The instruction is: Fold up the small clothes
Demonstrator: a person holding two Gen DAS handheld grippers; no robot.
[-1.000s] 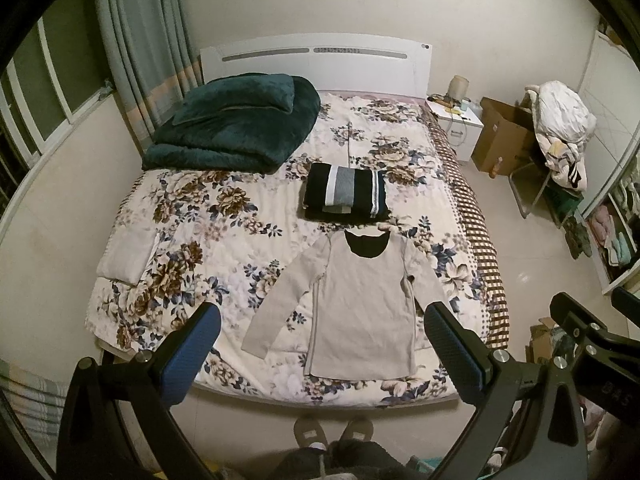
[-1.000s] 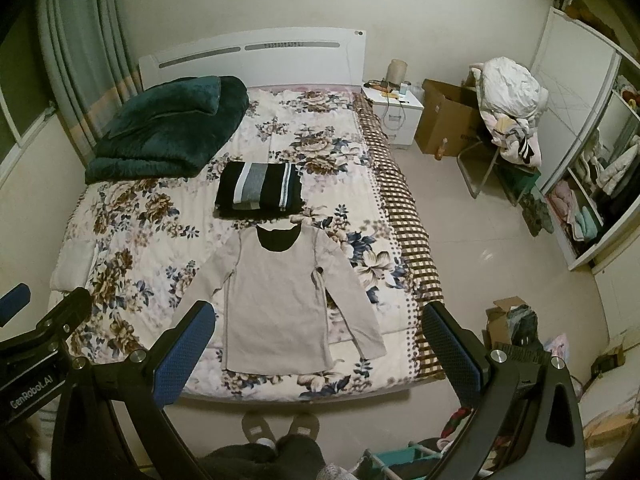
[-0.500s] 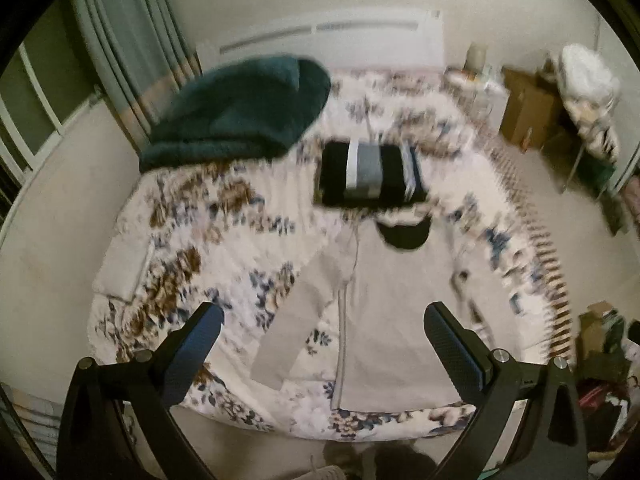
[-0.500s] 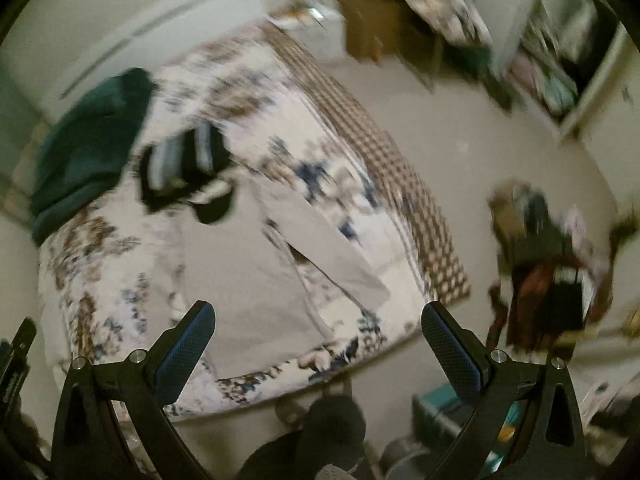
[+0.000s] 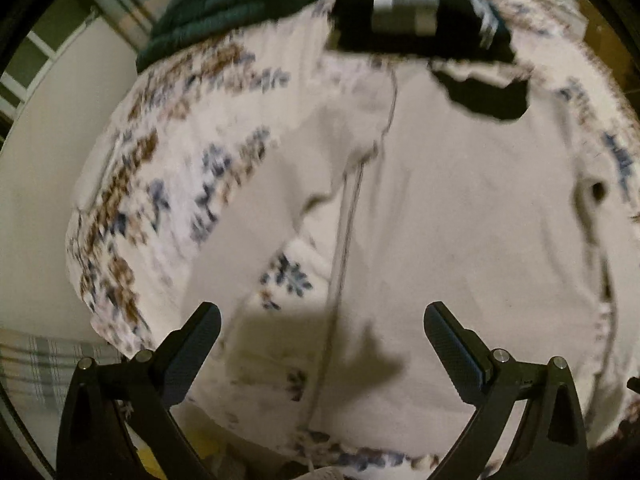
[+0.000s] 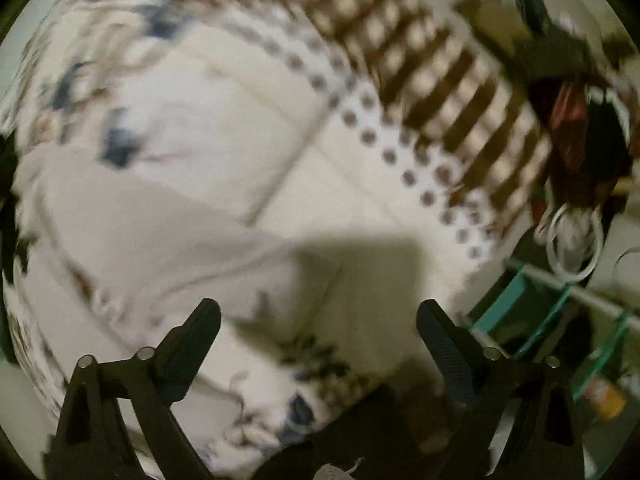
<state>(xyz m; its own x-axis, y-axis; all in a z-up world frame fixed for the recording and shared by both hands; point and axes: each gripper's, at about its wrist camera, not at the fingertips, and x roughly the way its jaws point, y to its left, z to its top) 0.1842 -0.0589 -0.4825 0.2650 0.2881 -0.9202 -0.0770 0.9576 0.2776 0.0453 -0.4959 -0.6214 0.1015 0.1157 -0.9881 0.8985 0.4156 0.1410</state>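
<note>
A beige long-sleeved shirt [image 5: 460, 208] with a black collar lies flat on the floral bedspread [image 5: 168, 184]. My left gripper [image 5: 322, 332] is open and empty, close above the shirt's bottom left hem, with the left sleeve [image 5: 240, 248] just ahead. My right gripper [image 6: 318, 328] is open and empty, close above the end of the shirt's right sleeve [image 6: 168, 232] near the bed's front right corner. Both views are blurred.
A folded black and grey striped garment [image 5: 416, 20] lies beyond the shirt's collar. A dark green blanket [image 5: 248, 4] is at the bed's far left. The bed's checked side border [image 6: 448, 92] and floor clutter with a teal rack [image 6: 532, 312] are at the right.
Both grippers have dropped from high above the bed to close over the shirt, the left toward the bottom hem and the right swinging toward the right sleeve. Both stayed open.
</note>
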